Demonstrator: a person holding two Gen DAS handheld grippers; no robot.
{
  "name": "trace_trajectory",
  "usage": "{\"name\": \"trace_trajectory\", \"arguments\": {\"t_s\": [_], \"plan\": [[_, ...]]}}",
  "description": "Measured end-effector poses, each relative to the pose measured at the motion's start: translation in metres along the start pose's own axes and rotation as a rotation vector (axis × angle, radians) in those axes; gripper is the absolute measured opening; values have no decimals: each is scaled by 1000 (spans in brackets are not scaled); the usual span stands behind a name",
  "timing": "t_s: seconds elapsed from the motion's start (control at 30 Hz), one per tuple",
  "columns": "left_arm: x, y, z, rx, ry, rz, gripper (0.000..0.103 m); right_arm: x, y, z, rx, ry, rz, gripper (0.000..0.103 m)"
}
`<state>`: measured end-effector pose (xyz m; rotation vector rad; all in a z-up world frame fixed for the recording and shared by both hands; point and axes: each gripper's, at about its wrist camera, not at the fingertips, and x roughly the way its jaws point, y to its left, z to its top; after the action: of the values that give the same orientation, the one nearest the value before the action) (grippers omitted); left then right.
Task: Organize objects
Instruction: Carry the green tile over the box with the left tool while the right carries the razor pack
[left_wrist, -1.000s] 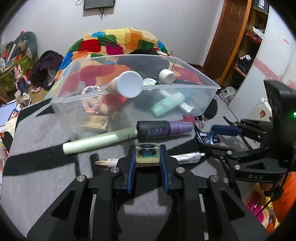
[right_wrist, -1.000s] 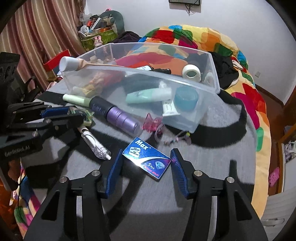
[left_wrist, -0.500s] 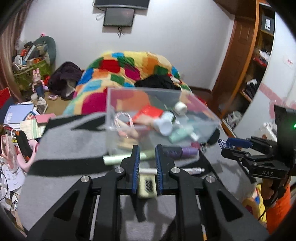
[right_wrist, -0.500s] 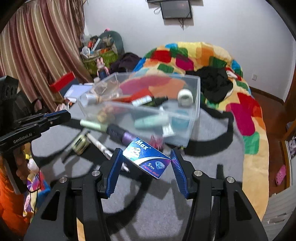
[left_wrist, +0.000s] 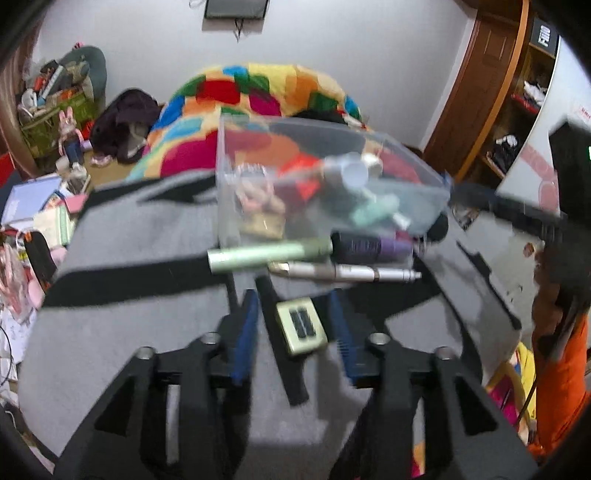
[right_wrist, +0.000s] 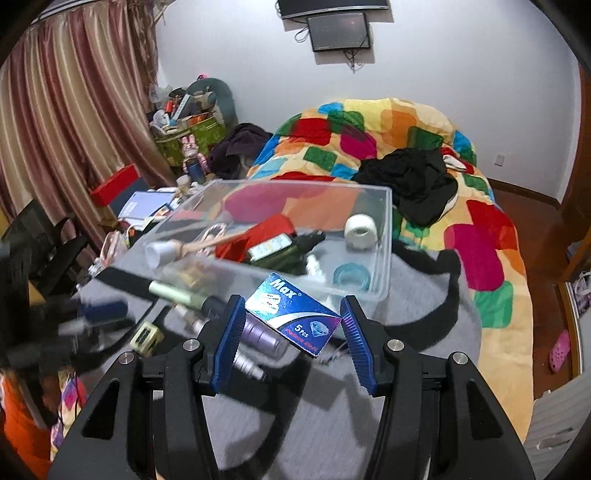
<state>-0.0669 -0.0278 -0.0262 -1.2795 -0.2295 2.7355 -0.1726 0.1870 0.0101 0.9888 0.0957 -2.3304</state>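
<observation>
My right gripper (right_wrist: 293, 328) is shut on a blue "Max" box (right_wrist: 291, 314) and holds it in the air just in front of the clear plastic bin (right_wrist: 384, 236), which holds bottles, a tape roll and other items. My left gripper (left_wrist: 297, 325) is open above the grey blanket. A small pale square bottle (left_wrist: 301, 325) lies on the blanket between its fingers, untouched; it also shows in the right wrist view (right_wrist: 147, 338). A green tube (left_wrist: 269, 254), a purple-black bottle (left_wrist: 373, 245) and a silver pen (left_wrist: 343, 273) lie in front of the bin (left_wrist: 225, 184).
A colourful quilt (right_wrist: 388, 136) with black clothes (right_wrist: 413, 181) lies behind the bin. Clutter, books and a red box (right_wrist: 114, 184) sit at the left by the curtain. A wooden door and shelves (left_wrist: 491, 96) stand at the right.
My left gripper let go of the small square bottle, opened and rose; the bottle now lies on the blanket. My right gripper lifted the blue box up toward the bin.
</observation>
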Motion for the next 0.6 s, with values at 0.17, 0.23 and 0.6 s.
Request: {"name": "trace_trajectory", "arguments": {"t_s": [0.17,0.23,0.6], "plan": [[14,-9,-13,24,24,11,49,12,-6,17,28,-7,-46,50],[19,-12,-16,40,21,41,39,20,-8,23,38,-2,-58,50],[0,14,0,-26,-54,58,24,53,-6,37,50,47,-75,50]]}}
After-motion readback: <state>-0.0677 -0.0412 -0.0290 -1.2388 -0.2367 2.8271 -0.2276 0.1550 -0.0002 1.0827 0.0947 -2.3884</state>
